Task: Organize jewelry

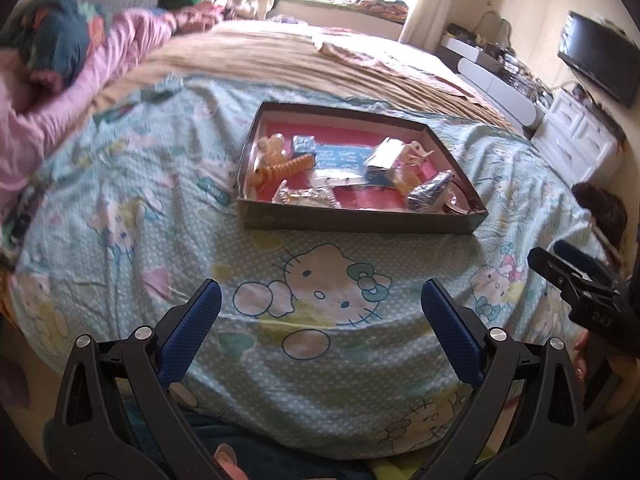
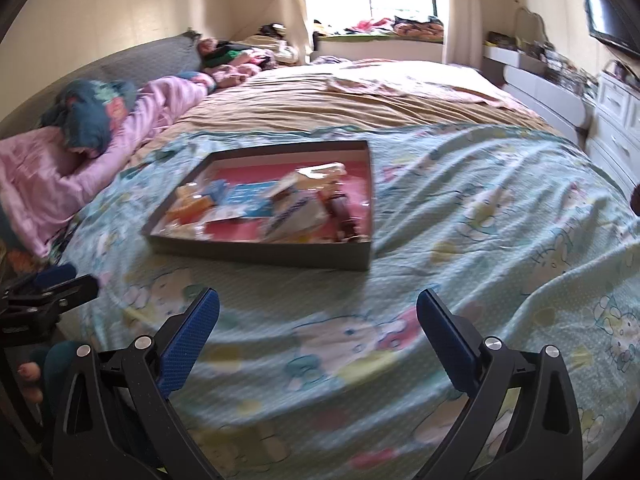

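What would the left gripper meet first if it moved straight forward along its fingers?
Probably the cartoon-print bedsheet first; beyond it stands the near wall of the shallow box. The left gripper is open. Depth is uncertain.

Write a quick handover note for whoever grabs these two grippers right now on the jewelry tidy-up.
Left gripper: open, empty, above the cartoon-print bedsheet, short of the box.
Right gripper: open, empty, also short of the box.
Box: shallow, dark walls, pink floor, sitting on the bed. Inside, loosely mixed: an orange spiral hair tie, small clear packets, a blue card, a silvery-blue piece at its right end.
Done: nothing obviously sorted; no item is outside the box.
Left: pick through the pile and arrange the pieces. The right wrist view is blurred, so rely on the left wrist view for detail.
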A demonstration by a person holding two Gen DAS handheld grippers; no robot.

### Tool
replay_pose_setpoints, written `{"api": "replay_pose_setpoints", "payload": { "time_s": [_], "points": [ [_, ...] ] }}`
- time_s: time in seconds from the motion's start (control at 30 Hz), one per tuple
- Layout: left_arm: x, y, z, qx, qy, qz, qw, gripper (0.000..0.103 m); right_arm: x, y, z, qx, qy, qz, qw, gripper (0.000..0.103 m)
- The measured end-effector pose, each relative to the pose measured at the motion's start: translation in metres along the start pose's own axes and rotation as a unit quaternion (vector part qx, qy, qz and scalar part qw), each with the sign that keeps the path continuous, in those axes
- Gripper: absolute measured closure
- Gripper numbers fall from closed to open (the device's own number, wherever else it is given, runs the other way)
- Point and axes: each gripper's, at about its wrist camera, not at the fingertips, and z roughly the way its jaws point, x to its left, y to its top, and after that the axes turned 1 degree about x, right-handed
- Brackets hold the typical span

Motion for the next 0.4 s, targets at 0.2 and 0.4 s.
{"api": "replay_pose_setpoints", "payload": {
  "time_s": [0.2,0.4],
  "points": [
    [0.068,0.034,0.042,0.022,0.091,-0.071,0.993,0.009,-0.064,0.022,0.035,0.0,-0.087,0.047,0.995,0.005],
    [0.159,0.078,0.102,0.045,0.189,-0.127,0.9727,0.009,-0.152,0.05,0.085,0.021,-0.186,0.091,0.978,0.005]
  ]
}}
